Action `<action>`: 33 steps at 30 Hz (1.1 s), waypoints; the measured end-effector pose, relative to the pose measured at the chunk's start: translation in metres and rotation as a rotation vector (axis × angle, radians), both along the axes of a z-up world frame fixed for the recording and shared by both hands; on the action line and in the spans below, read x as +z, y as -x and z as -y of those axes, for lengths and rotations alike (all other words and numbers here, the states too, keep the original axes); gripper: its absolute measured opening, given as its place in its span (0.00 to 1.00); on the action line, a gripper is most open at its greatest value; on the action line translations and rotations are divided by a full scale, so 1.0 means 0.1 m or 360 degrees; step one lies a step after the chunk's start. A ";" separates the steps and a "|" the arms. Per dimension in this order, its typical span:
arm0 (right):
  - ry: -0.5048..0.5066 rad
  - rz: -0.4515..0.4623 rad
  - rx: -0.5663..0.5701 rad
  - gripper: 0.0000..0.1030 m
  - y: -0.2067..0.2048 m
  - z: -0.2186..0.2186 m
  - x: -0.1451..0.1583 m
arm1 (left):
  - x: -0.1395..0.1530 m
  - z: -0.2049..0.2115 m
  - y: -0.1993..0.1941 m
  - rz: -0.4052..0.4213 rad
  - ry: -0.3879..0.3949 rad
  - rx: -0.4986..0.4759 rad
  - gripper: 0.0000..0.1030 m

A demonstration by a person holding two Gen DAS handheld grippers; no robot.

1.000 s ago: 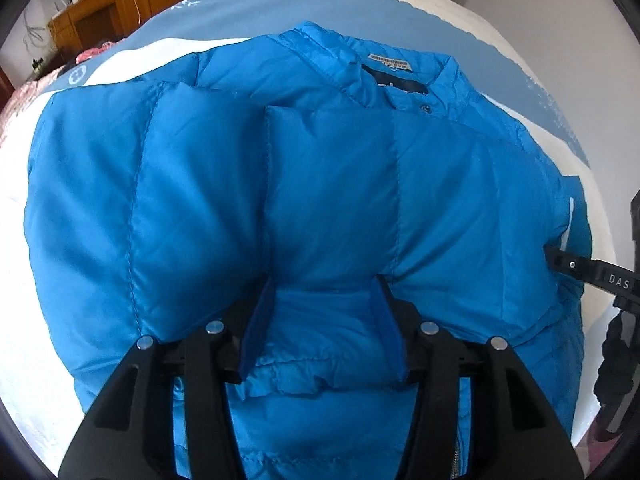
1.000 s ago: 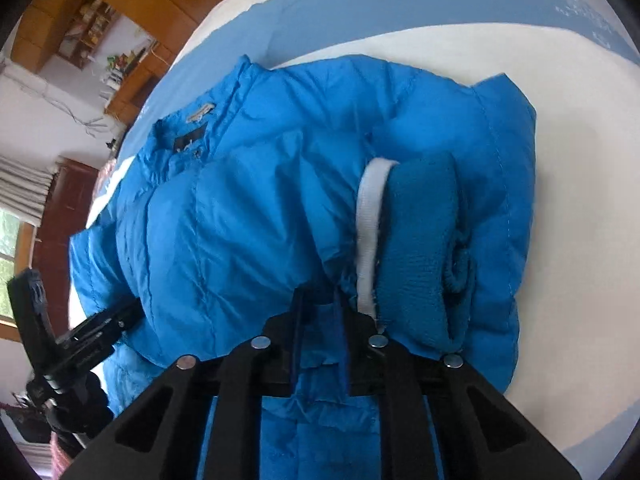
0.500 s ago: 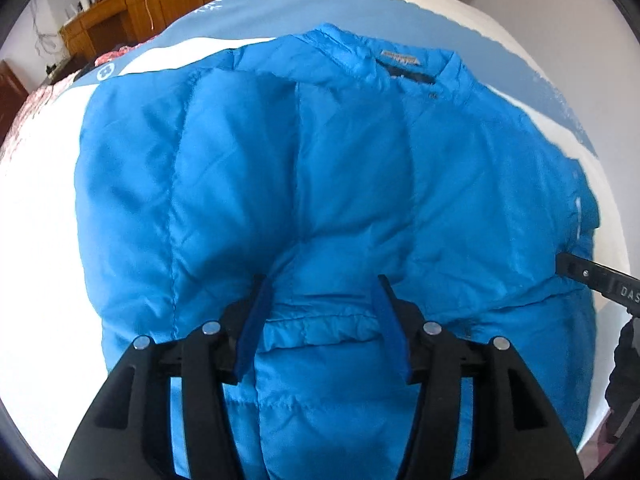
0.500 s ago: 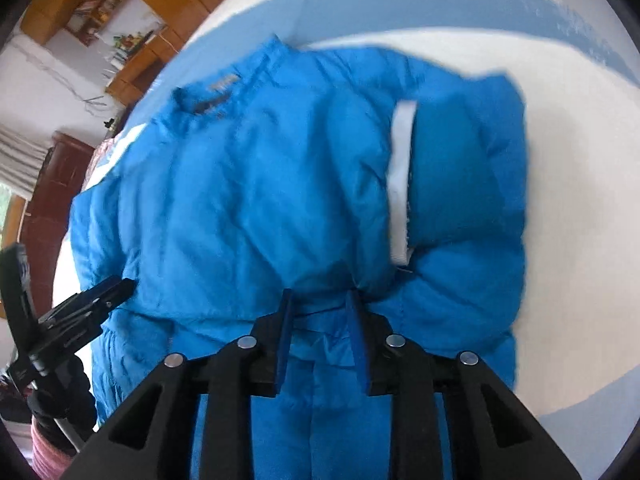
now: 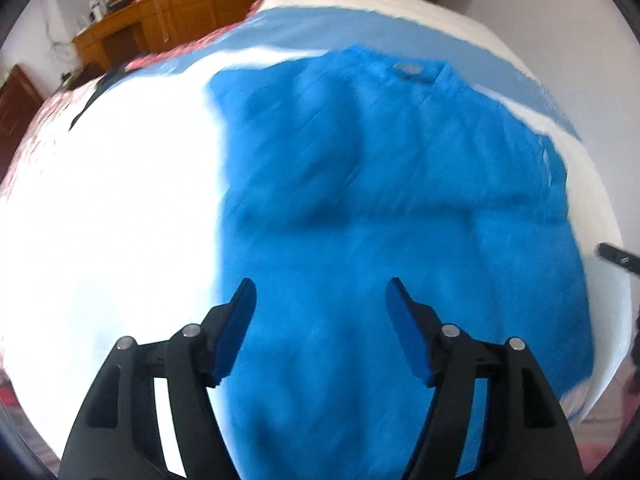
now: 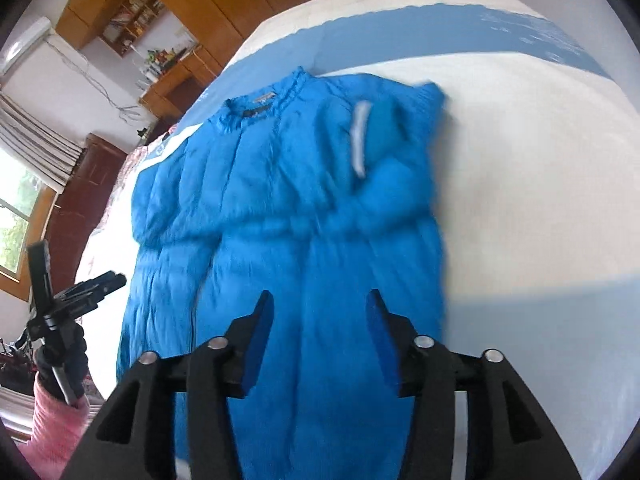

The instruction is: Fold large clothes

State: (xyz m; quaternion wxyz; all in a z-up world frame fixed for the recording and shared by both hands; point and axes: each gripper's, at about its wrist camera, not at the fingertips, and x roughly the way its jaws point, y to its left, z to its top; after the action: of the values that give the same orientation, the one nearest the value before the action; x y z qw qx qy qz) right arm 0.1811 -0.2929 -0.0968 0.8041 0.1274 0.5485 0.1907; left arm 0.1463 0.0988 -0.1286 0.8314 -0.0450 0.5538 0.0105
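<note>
A bright blue padded jacket (image 5: pixel 380 200) lies spread on the bed, collar at the far end, its sleeves folded across the chest. In the right wrist view the same jacket (image 6: pixel 288 208) shows a white-edged cuff (image 6: pixel 360 140) on its right side. My left gripper (image 5: pixel 320 300) hovers above the jacket's lower part, jaws opening, nothing between the blue pads. My right gripper (image 6: pixel 318 308) hangs over the lower hem area, jaws also opening and empty. The left gripper (image 6: pixel 84 288) shows at the left edge of the right wrist view, held by a dark-gloved hand with a pink sleeve.
The bed (image 5: pixel 100 220) has a white and pale blue cover, with a red patterned quilt (image 5: pixel 36 120) at its left side. Wooden desk and cabinets (image 6: pixel 168 80) stand beyond the bed, and a window with curtains (image 6: pixel 24 184) sits at the left.
Both grippers let go of the jacket fabric, opened, and drew back and up, so the jacket now looks smaller and lies flat on the bed.
</note>
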 end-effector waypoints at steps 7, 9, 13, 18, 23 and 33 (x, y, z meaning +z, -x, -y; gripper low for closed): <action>-0.0016 -0.0176 -0.0071 0.62 0.99 0.36 -0.17 | -0.29 -0.53 1.11 -0.0274 0.0216 0.0233 0.67; -0.0021 -0.0243 -0.0069 0.65 1.18 0.37 -0.26 | -0.36 -0.54 1.29 -0.0314 0.0298 0.0263 0.67; -0.0084 -0.0357 -0.0054 0.66 1.45 0.37 -0.45 | -0.48 -0.50 1.55 -0.0342 0.0477 0.0272 0.67; -0.0031 -0.0409 -0.0012 0.66 1.60 0.27 -0.60 | -0.56 -0.41 1.61 -0.0340 0.0545 0.0275 0.67; -0.0119 -0.0451 -0.0024 0.66 1.58 0.24 -0.78 | -0.61 -0.40 1.60 -0.0347 0.0545 0.0266 0.68; -0.0224 -0.0417 0.0021 0.18 1.50 0.16 -0.80 | -0.66 -0.31 1.55 -0.0338 0.0666 0.0232 0.26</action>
State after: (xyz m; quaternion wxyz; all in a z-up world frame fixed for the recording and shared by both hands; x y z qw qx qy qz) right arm 0.0312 -0.3093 -0.1766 0.7135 0.2037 0.6348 0.2156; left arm -0.0091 0.1295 -0.1943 0.7381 -0.2545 0.6235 -0.0399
